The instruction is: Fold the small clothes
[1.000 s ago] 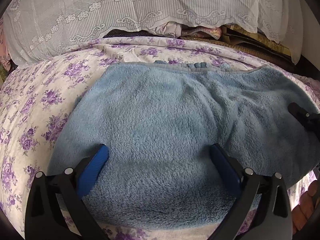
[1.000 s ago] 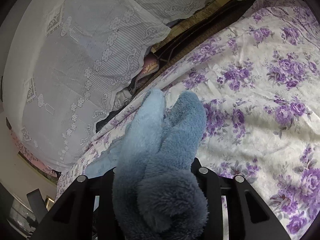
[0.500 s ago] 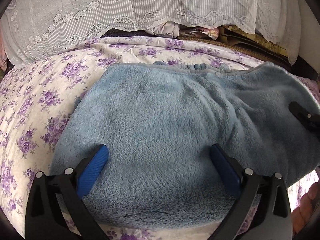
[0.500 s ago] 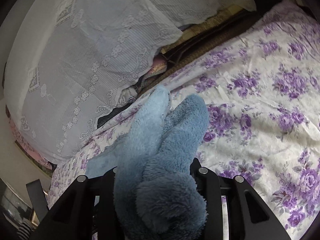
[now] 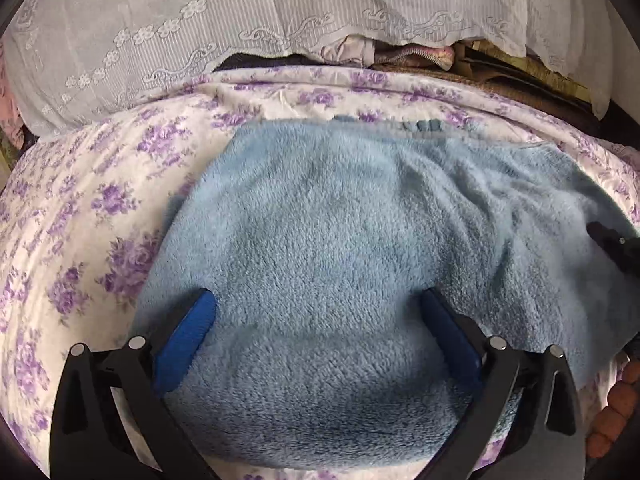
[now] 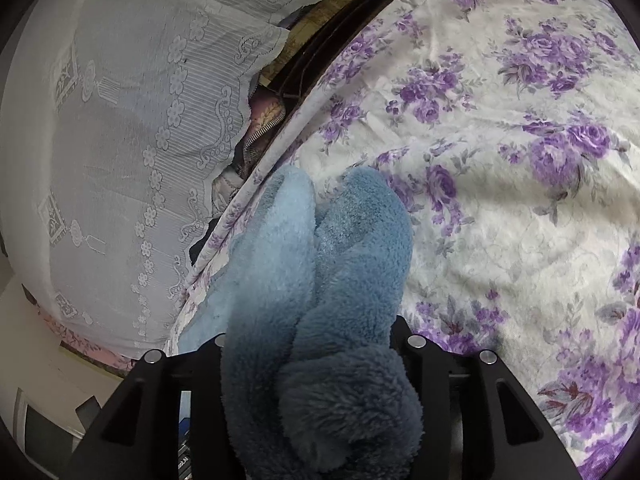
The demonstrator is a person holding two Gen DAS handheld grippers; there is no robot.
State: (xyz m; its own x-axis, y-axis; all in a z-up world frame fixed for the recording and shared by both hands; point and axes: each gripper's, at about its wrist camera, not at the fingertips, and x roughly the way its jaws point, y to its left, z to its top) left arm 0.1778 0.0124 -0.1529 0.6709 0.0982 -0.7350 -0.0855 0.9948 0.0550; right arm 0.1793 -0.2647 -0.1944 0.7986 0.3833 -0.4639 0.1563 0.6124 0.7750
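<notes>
a: left wrist view first, near to far. go.

b: left gripper at 6 o'clock, blue pads spread wide, nothing pinched. the blue fleece garment lies between and under the fingers, which sit on or just over the pile. can't tell if they touch.

a: where's the garment lying?

b: flat on the floral bedsheet, filling the centre and running to 3 o'clock. near hem at 6, far edge toward 12. loose fold ridges from centre up to 2 o'clock.

a: anything at the right edge?

b: a black tip of the right gripper at 3 o'clock on the fleece edge. fingers of a hand at 4 to 5 o'clock, partly cut off.

a: farther back?

b: white lace cover across 10 to 2 o'clock, draped over a pile of stuff. some clothes and dark flat things poke out under it around 1 o'clock, can't id them.

a: right wrist view.

b: right gripper at 6 o'clock, a thick bunched roll of the same fleece sits between the fingers, hiding the pads. the jaws have just been opening a bit and the fabric is still between them. can't tell whether the pads still press on it.

a: beyond that?

b: two fleece lobes stick up toward 12 from the grip. bedsheet from 1 to 5 o'clock, lace cover from 8 to 11 o'clock.
</notes>
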